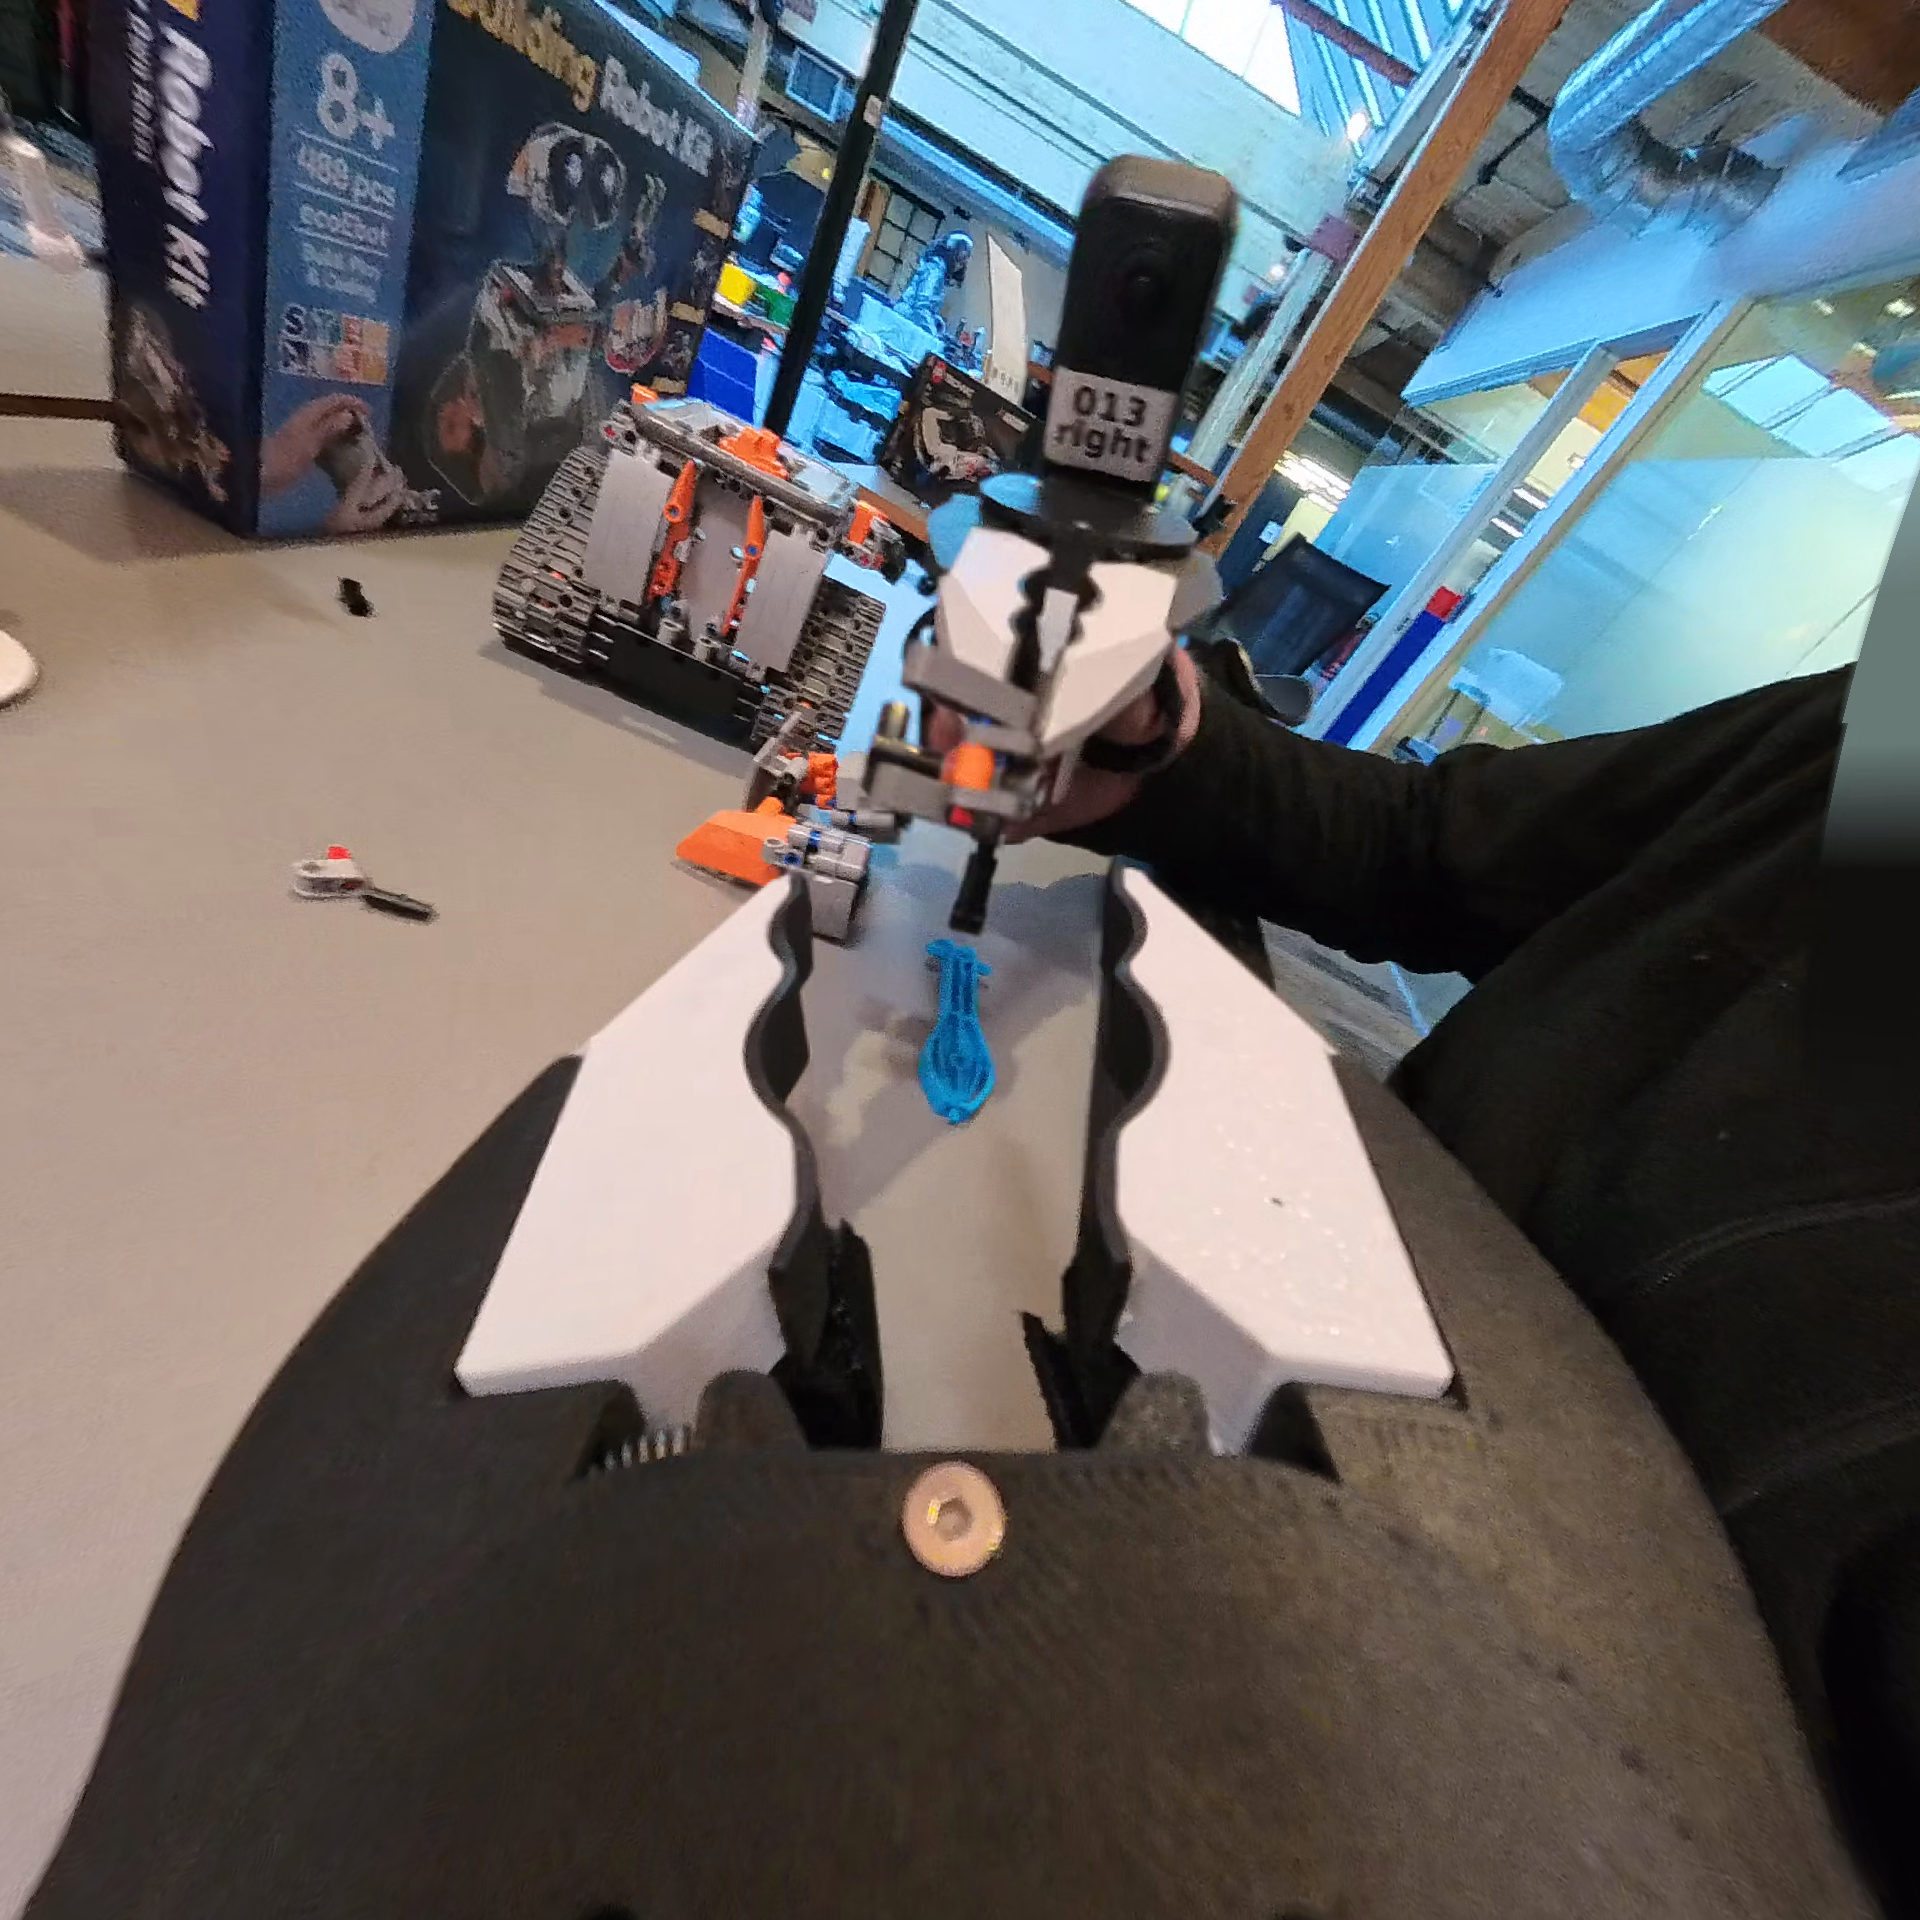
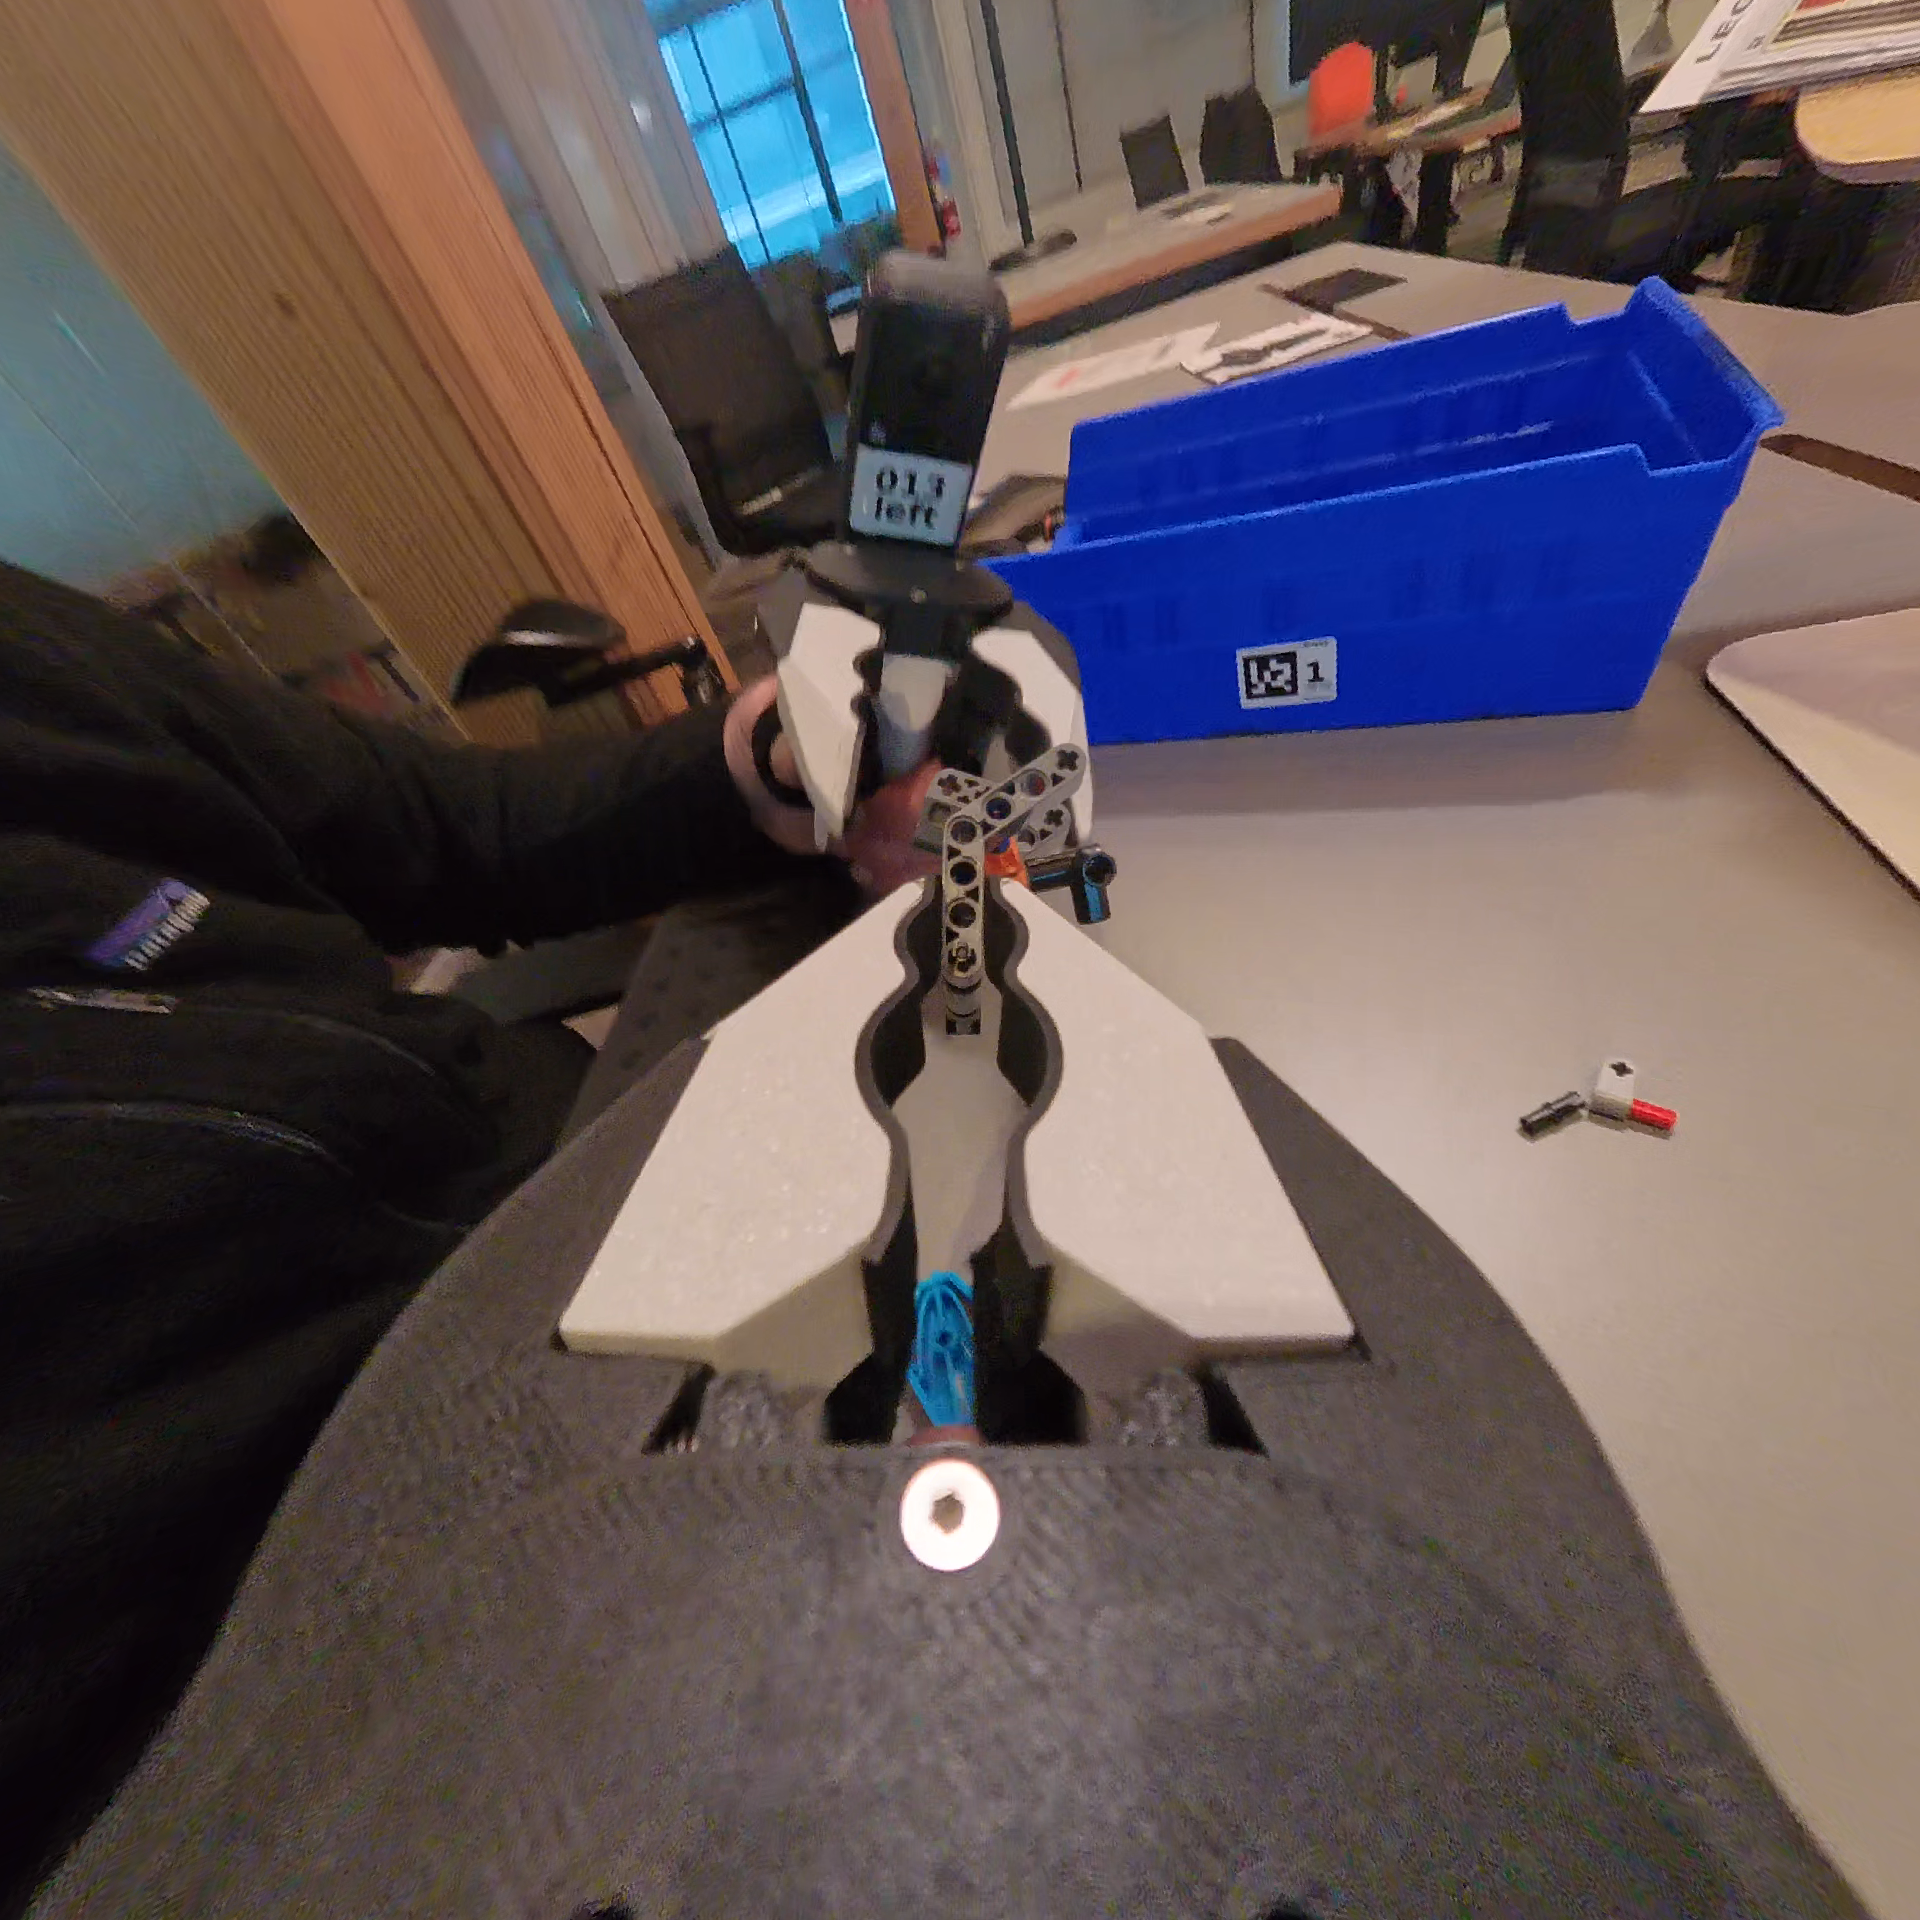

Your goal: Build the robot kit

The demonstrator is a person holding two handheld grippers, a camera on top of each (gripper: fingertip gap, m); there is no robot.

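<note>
My left gripper is open and empty, low over the grey table. A blue ribbed toy piece lies on the table between its fingers. My right gripper faces it and is shut on a grey beam assembly with an orange part and a black pin. The assembly also shows in the left wrist view, held just above the table beyond the left fingertips. The blue piece also shows low between the right fingers.
A tracked grey and orange robot model and a kit box stand behind. An orange and grey sub-assembly lies by the left fingertip. A small white and red piece lies loose. A blue bin stands beyond. A black-sleeved arm reaches in. Across from one pair of fingers to the other is roughly 5 centimeters.
</note>
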